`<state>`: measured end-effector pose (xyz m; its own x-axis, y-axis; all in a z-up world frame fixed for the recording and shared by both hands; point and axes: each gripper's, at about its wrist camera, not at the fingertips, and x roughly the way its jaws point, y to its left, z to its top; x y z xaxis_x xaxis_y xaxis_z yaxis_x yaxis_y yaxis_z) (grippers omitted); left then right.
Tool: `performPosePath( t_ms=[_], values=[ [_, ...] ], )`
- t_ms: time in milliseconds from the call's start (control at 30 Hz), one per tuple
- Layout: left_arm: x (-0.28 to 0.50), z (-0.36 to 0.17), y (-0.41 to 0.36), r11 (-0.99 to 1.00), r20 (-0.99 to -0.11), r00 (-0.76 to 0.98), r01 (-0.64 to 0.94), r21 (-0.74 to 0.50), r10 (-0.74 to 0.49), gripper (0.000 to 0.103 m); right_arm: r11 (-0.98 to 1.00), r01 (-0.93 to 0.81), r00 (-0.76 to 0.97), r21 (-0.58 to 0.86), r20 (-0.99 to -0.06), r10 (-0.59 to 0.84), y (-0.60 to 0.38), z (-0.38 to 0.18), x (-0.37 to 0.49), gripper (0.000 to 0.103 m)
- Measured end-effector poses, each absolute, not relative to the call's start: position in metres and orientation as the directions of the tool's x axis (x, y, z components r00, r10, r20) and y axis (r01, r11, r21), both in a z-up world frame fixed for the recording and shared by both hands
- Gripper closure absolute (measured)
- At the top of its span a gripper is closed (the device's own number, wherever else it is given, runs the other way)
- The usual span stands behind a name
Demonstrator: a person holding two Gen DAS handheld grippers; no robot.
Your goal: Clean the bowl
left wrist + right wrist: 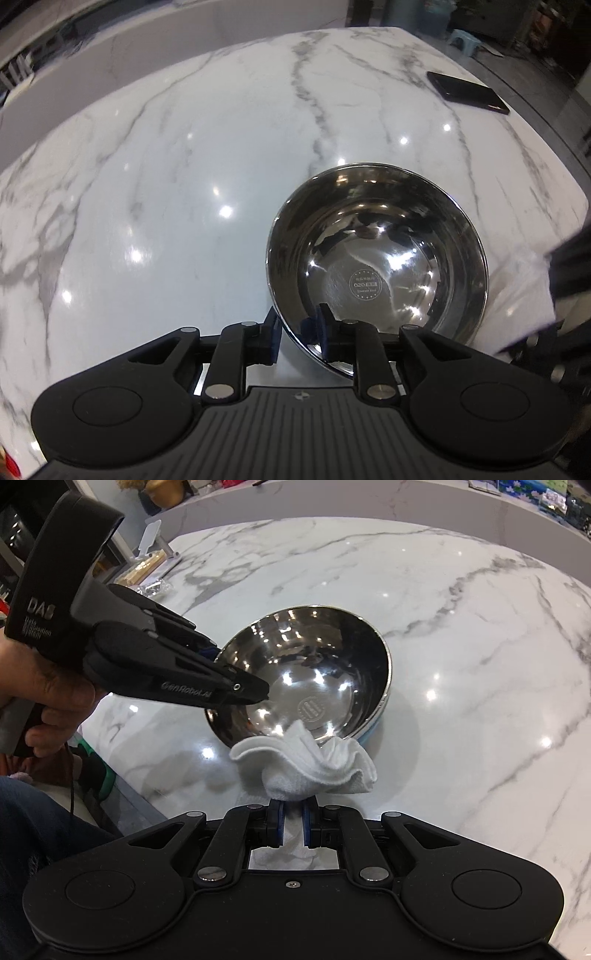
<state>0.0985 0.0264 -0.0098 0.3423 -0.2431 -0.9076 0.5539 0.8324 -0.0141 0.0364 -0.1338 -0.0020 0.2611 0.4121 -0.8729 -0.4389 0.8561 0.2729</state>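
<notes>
A shiny steel bowl [376, 258] is tilted up on the white marble table [184, 184]. My left gripper [297, 332] is shut on the bowl's near rim, one finger inside and one outside. In the right wrist view the bowl [306, 686] tilts toward me, with the left gripper [236, 690] clamped on its left rim. My right gripper [293, 823] is shut on a white cloth [306, 764], which bunches just in front of the bowl's near edge and touches it. The cloth also shows at the right edge of the left wrist view [517, 295].
A black phone [467, 92] lies at the table's far right. In the right wrist view a white stand and a wrapped packet [147, 568] sit at the far left edge of the table. My leg [44, 834] is at the lower left.
</notes>
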Motion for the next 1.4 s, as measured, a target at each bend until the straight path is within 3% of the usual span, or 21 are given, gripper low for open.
performPosePath(
  t_ms=[333, 733, 1067, 1400],
  values=[
    [0.087, -0.008, 0.017, 0.772, -0.891, 0.394, 0.630, 0.083, -0.226, 0.077, 0.856, -0.445, 0.272, 0.262, -0.872, 0.408, -0.162, 0.000, 0.058, 0.095],
    [0.098, -0.009, 0.014, 0.753, -0.899, 0.371, 0.654, 0.075, -0.232, 0.081, 0.855, -0.412, 0.281, 0.316, -0.848, 0.449, -0.191, 0.000, 0.106, 0.095],
    [0.101, -0.008, 0.002, 0.741, -0.894, 0.406, 0.657, 0.140, -0.192, 0.080, 0.849, -0.463, 0.281, 0.255, -0.866, 0.414, -0.175, 0.012, 0.132, 0.095],
    [0.099, -0.009, 0.004, 0.751, -0.887, 0.413, 0.648, 0.126, -0.208, 0.080, 0.854, -0.475, 0.301, 0.214, -0.872, 0.386, -0.163, 0.014, 0.140, 0.095]
  ],
)
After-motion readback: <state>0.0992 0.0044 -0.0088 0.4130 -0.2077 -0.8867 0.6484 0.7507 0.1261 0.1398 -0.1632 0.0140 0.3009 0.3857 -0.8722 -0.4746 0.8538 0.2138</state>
